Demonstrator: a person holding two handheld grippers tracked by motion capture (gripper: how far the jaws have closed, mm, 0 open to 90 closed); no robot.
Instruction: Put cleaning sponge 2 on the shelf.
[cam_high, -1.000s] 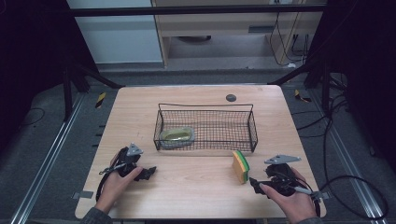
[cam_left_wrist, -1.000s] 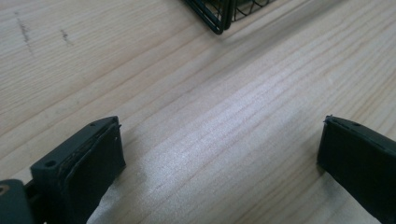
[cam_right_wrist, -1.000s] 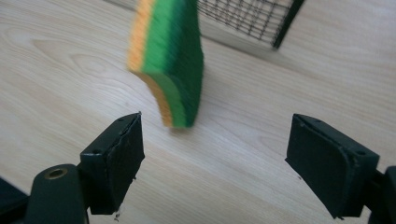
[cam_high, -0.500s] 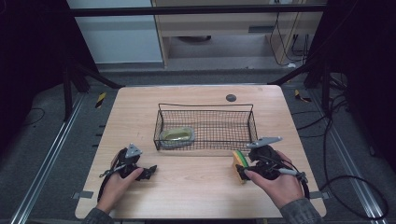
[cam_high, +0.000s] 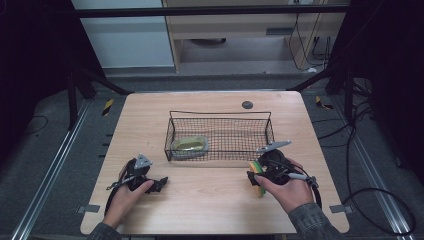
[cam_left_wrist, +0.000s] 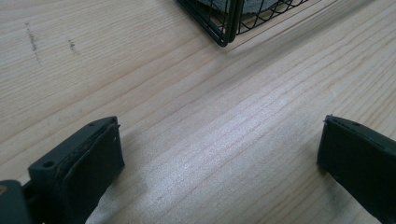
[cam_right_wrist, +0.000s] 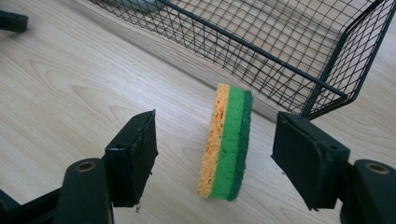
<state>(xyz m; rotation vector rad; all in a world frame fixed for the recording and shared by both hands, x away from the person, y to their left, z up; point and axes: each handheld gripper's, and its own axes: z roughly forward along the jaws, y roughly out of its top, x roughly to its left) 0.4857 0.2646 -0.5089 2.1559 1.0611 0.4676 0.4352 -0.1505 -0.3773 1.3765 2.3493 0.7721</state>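
A yellow and green sponge (cam_right_wrist: 226, 144) stands on its long edge on the wooden table, just in front of the right front corner of a black wire basket (cam_right_wrist: 261, 56). My right gripper (cam_right_wrist: 215, 126) is open, with one jaw on each side of the sponge and neither touching it. From above, the sponge (cam_high: 259, 190) is partly hidden under the right gripper (cam_high: 254, 176) and the hand. At the table's front left my left gripper (cam_high: 161, 182) rests low over the wood. The left gripper (cam_left_wrist: 219, 135) is open with bare wood between its jaws.
The wire basket (cam_high: 220, 116) sits mid-table and holds a yellow-green item (cam_high: 189, 145) at its left end. The basket's corner (cam_left_wrist: 219, 28) lies just ahead of the left jaws. A small dark disc (cam_high: 247, 104) lies behind the basket.
My right gripper has moved from the front right corner forward and left to the sponge, so its jaws now straddle it. The left gripper has stayed put.
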